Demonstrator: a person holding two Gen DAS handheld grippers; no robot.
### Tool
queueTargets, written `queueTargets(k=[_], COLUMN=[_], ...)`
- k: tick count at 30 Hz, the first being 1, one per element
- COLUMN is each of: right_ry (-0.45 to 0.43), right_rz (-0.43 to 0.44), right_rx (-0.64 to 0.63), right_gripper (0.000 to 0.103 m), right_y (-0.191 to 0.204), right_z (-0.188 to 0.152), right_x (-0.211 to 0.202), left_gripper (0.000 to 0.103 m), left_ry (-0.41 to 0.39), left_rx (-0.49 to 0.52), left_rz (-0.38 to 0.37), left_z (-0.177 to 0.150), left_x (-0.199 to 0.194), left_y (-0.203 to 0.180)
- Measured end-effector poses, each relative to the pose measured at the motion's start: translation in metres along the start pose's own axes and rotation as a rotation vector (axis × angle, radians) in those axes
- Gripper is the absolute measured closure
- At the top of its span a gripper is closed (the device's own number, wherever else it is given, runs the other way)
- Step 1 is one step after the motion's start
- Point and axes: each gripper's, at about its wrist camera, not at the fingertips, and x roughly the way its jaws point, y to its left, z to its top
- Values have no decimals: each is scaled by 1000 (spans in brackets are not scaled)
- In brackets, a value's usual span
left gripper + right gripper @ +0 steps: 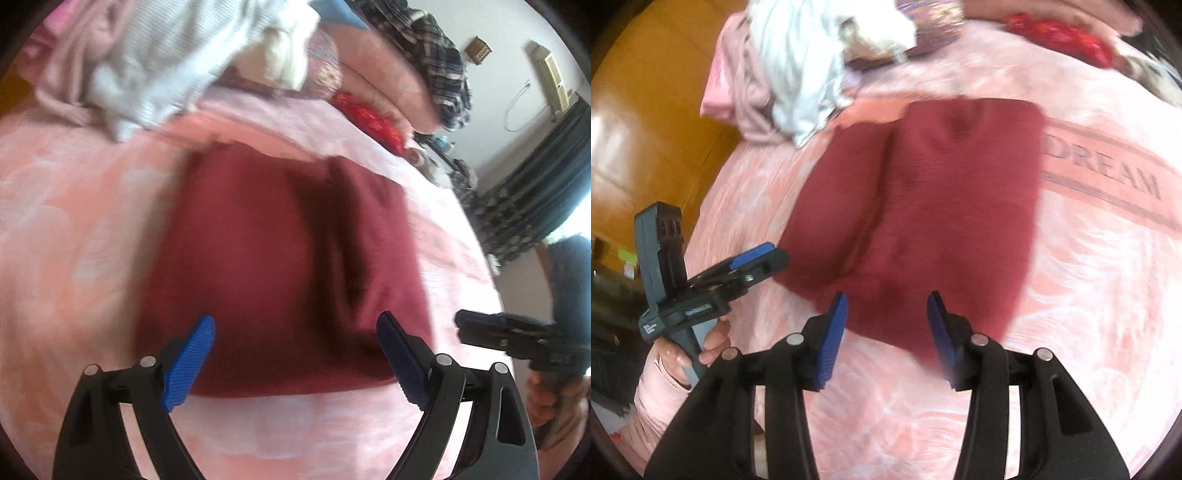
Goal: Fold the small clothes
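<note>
Hovering nearest in the left wrist view, the left tool (295, 332) has its blue pads spread wide and released, with nothing between them, above the near edge of the dark red garment (280, 266). In the right wrist view the right tool (886, 321) is also parted, more narrowly, and its pads press on nothing; it hangs over the near edge of the same dark red garment (923, 206). Each tool shows in the other's view: the left one (757, 258) off the garment's near left corner, gripped by a hand (701, 347) with a pink sleeve (661, 398) behind it, and the right one (480, 328) at the right margin with a hand (546, 398) below it. The garment lies flat on the pink bed cover (1089, 295), folded into a rough rectangle, with one long crease running front to back and a flap laid along it. Beside its right edge the cover carries the word DREAM (1108, 173). Further back, near the bed's far left corner, sits a loose heap of white and pale pink clothes (798, 74), just apart from the garment's far edge. Behind that lie a red cloth (1063, 33) and, in the left view, a pink quilt (388, 74) with a dark checked cloth (439, 55) on top. Dark curtains (535, 192) hang at the far right. Both views are blurred.
</note>
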Motion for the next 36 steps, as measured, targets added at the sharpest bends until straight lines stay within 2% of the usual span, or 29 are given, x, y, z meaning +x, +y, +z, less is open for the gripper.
queueTargets(k=[3, 5, 10, 12, 14, 18, 19, 20, 23, 24, 25, 29, 33, 36], right_ry=[11, 11, -11, -33, -13, 8, 11, 13, 24, 28, 31, 43, 50, 53], right_rz=[9, 9, 44, 73, 58, 38, 33, 26, 11, 6, 5, 5, 10, 23], right_rx=[92, 104, 109, 117, 120, 132, 138, 142, 159, 165, 169, 174, 158, 143], right_gripper=[55, 55, 55, 55, 55, 55, 55, 55, 55, 55, 55, 55, 55, 56], right_y=[-40, -55, -84, -94, -105, -124, -128, -132, -144, -147, -148, -146, -133, -119], right_z=[-10, -14, -29, -36, -43, -51, -54, -57, -63, -65, -66, -66, -59, -53], right_x=[3, 3, -8, -10, -9, -3, -3, -3, -1, 0, 2, 9, 17, 23], left_gripper=[13, 13, 14, 15, 15, 15, 17, 28, 50, 65, 74, 81, 83, 83], left_ry=[35, 61, 87, 98, 127, 157, 163, 171, 176, 175, 172, 116, 41, 4], left_rx=[-24, -24, 2, -29, -63, -24, -17, -13, -5, -2, -6, -55, -28, 11], left_rz=[-20, -19, 96, 76, 45, 64, 72, 70, 54, 54, 40, -5, -58, -70], left_z=[8, 12, 19, 19, 20, 20, 20, 18, 16, 15, 14, 16, 22, 28], left_x=[24, 38, 68, 74, 83, 101, 104, 106, 105, 104, 102, 89, 59, 36], left_y=[-17, -26, -41, -39, -40, -58, -61, -64, -69, -70, -70, -63, -59, -53])
